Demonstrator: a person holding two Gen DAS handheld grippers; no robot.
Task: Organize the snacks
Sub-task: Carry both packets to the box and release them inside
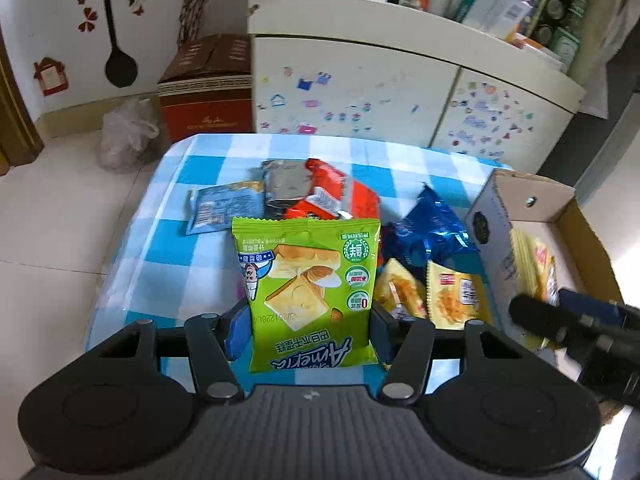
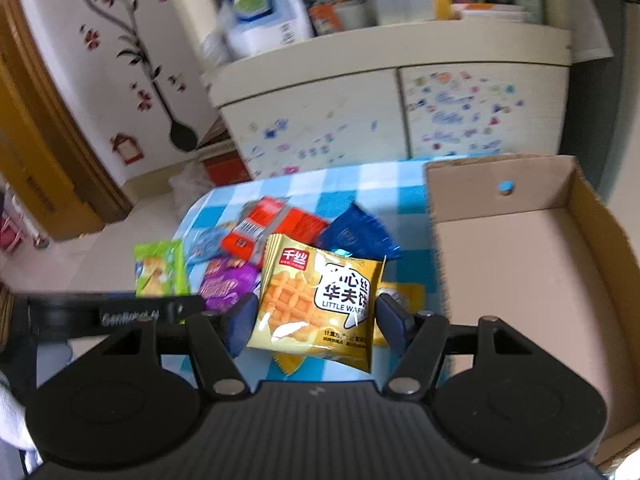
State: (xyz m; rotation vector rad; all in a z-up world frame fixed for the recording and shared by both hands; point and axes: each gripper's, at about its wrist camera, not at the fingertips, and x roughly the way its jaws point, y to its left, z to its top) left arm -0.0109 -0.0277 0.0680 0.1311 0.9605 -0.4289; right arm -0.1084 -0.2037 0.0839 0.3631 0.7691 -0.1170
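At three o'clock from my right tool (image 2: 316, 318), which gripped a yellow waffle packet (image 2: 320, 304), lay the open brown cardboard box (image 2: 520, 280), nearer that hand. My left tool (image 1: 310, 320) gripped a green biscuit packet (image 1: 308, 284) above the checked bench (image 1: 168, 240).

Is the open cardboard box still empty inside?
Yes, the right wrist view shows only bare floor in the open cardboard box, no snack packets inside.
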